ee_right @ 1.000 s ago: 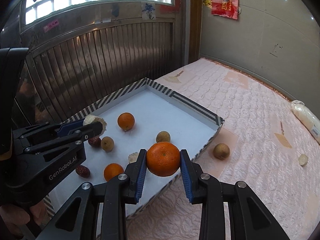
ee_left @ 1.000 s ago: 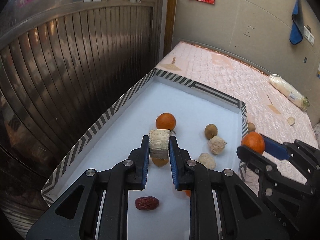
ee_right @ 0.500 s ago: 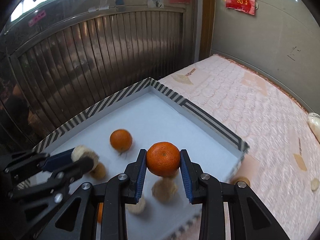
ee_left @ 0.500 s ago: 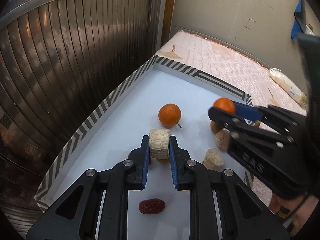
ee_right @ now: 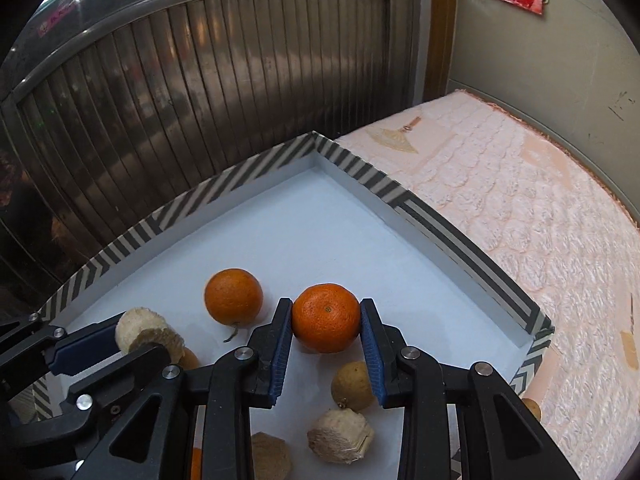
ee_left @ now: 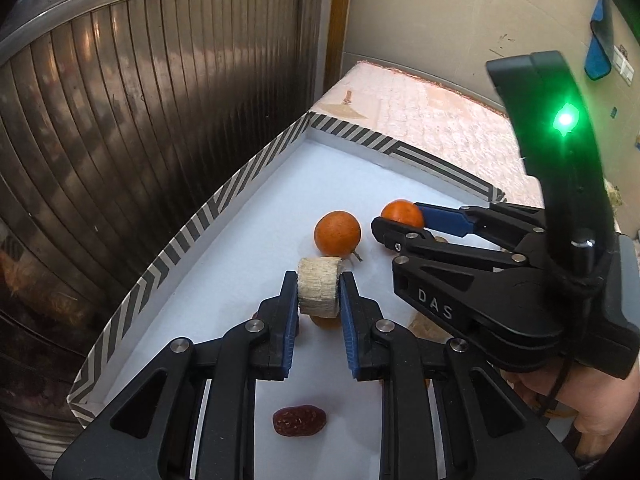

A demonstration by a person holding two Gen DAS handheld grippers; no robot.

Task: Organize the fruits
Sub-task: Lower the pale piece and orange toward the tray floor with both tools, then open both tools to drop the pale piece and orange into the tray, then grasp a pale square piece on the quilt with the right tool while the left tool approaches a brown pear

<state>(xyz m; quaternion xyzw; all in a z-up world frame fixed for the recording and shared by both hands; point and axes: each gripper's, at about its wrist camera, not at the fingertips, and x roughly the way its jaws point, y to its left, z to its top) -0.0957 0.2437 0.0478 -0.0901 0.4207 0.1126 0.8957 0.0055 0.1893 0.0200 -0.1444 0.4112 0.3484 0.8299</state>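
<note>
My left gripper (ee_left: 319, 286) is shut on a pale fibrous chunk (ee_left: 319, 290) and holds it over the white tray (ee_left: 256, 168). My right gripper (ee_right: 326, 320) is shut on an orange (ee_right: 325, 317) and holds it above the tray floor; it also shows in the left wrist view (ee_left: 400, 224). A loose orange (ee_left: 337, 231) lies in the tray just left of the held one. A red date (ee_left: 299, 421) lies near the tray's near edge. A brown round fruit (ee_right: 352, 385) and two pale chunks (ee_right: 340, 435) lie under my right gripper.
The tray has a striped rim (ee_right: 424, 216) and rests on a pink quilted mattress (ee_right: 520, 200). A metal ribbed shutter (ee_left: 120, 120) stands close along the tray's left side. A small brown fruit (ee_right: 531, 408) lies on the mattress outside the tray.
My right gripper has carried its orange from the mattress side over the tray rim and deeper in, beside the loose orange. My left gripper has kept its chunk over the tray.
</note>
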